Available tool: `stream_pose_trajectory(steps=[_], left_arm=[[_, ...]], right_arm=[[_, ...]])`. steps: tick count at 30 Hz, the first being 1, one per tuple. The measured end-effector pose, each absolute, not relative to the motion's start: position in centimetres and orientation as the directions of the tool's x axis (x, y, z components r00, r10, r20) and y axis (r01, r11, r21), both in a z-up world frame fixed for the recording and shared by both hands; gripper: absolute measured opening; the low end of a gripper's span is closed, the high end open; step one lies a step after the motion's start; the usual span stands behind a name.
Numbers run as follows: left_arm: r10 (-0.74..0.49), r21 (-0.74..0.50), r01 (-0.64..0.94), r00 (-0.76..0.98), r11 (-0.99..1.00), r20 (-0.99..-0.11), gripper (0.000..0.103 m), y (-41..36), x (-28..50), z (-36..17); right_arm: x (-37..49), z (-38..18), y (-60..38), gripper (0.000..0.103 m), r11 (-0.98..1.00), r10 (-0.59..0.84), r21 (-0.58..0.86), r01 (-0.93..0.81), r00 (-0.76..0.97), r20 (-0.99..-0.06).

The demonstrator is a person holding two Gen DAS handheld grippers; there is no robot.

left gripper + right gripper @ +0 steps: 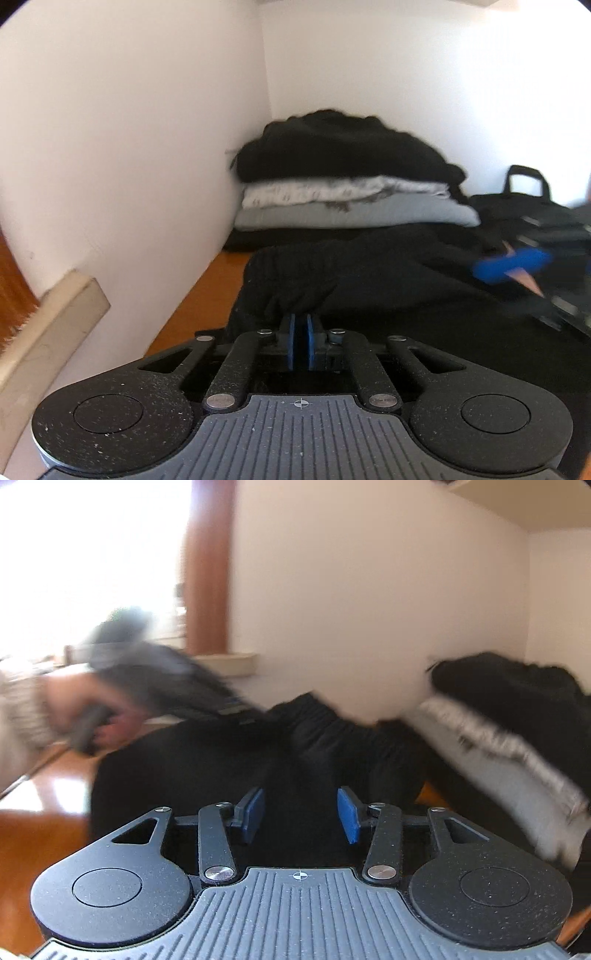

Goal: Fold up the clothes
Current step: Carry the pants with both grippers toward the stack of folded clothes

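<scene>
My left claw [300, 341] was pinched shut; right claw [301, 814] gaped over the black garment [295, 760]. Tugging risked toppling the folded stack [343, 177] at twelve o'clock.

white walls [369, 55] | orange wood surface [199, 295] | bright window [92, 554]

The right gripper [301, 814] hovers over a black garment [207, 768] on a wooden table [40, 834], its blue pads [349, 814] spread apart. A stack of folded clothes [517, 738] sits at right. A blurred hand [107, 727] shows at left.
</scene>
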State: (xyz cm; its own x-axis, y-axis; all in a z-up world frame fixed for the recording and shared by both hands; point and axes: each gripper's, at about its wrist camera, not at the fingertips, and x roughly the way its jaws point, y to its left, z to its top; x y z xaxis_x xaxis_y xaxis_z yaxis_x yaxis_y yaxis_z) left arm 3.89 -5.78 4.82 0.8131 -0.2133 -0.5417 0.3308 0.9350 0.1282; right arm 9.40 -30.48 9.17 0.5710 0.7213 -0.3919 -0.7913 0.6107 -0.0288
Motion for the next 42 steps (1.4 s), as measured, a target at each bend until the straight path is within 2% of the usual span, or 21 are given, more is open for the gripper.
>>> stream_pose_trajectory(steps=[3, 6, 7, 8, 9, 12, 20, 25, 29, 32, 37, 39, 41, 42], left_arm=[[-0.233, 0.124, 0.342, 0.822, 0.931, -0.52, 0.008, -5.5, 2.5, 5.3], [-0.197, 0.146, 0.309, 0.838, 0.94, -0.508, 0.01, -4.5, 2.1, 5.1], [-0.183, 0.147, 0.283, 0.861, 0.948, -0.475, 0.005, -3.8, 2.0, 5.1], [-0.175, 0.142, 0.256, 0.888, 0.956, -0.425, 0.005, -3.2, 1.5, 5.3], [-0.197, 0.122, 0.263, 0.899, 0.957, -0.392, 0.005, -2.7, 1.0, 5.6], [-0.307, 0.057, 0.35, 0.88, 0.935, -0.362, 0.005, -2.2, 0.4, 6.3], [-0.307, 0.123, 0.39, 0.852, 0.912, -0.424, 0.005, -5.3, 3.5, 6.4], [-0.282, 0.158, 0.4, 0.827, 0.903, -0.486, 0.005, -6.1, 6.3, 4.5], [-0.274, 0.134, 0.396, 0.806, 0.909, -0.524, 0.004, -5.9, 8.1, 2.6], [-0.304, 0.078, 0.398, 0.799, 0.914, -0.519, 0.003, -5.0, 8.5, 2.0], [-0.326, 0.021, 0.392, 0.792, 0.92, -0.516, 0.004, -4.1, 8.2, 2.7], [-0.328, 0.0, 0.38, 0.798, 0.925, -0.506, 0.007, -3.6, 7.5, 3.5], [-0.326, -0.019, 0.365, 0.806, 0.931, -0.494, 0.019, -3.0, 6.4, 4.2], [-0.322, -0.022, 0.358, 0.809, 0.933, -0.492, 0.03, -2.6, 5.7, 4.3]], right_arm=[[12.3, 8.9, -29.9, 0.031, 0.664, 0.647, -0.075, -0.744, 0.622, -0.441], [14.6, 7.4, -30.0, 0.029, 0.671, 0.63, -0.031, -0.741, 0.591, -0.504], [14.7, 7.1, -30.0, 0.029, 0.673, 0.624, -0.036, -0.739, 0.593, -0.509], [14.7, 6.9, -29.9, 0.029, 0.674, 0.619, -0.045, -0.737, 0.598, -0.509], [14.7, 6.7, -29.9, 0.029, 0.675, 0.618, -0.051, -0.736, 0.601, -0.507], [14.5, 6.3, -30.3, 0.029, 0.675, 0.622, -0.05, -0.736, 0.605, -0.497], [13.5, 5.3, -29.5, 0.031, 0.683, 0.603, -0.109, -0.722, 0.642, -0.473], [13.7, 5.3, -29.8, 0.031, 0.684, 0.614, -0.085, -0.724, 0.635, -0.47], [13.5, 5.3, -29.6, 0.031, 0.683, 0.607, -0.11, -0.722, 0.644, -0.465], [13.6, 5.3, -29.8, 0.031, 0.685, 0.61, -0.101, -0.721, 0.644, -0.462], [13.4, 6.9, -32.5, 0.035, 0.709, 0.645, 0.042, -0.704, 0.623, -0.442], [12.7, 7.4, -34.3, 0.043, 0.729, 0.642, 0.094, -0.678, 0.63, -0.436], [12.0, 7.2, -35.8, 0.046, 0.75, 0.625, 0.126, -0.649, 0.634, -0.456], [11.8, 7.0, -36.5, 0.046, 0.753, 0.626, 0.155, -0.639, 0.624, -0.467]])
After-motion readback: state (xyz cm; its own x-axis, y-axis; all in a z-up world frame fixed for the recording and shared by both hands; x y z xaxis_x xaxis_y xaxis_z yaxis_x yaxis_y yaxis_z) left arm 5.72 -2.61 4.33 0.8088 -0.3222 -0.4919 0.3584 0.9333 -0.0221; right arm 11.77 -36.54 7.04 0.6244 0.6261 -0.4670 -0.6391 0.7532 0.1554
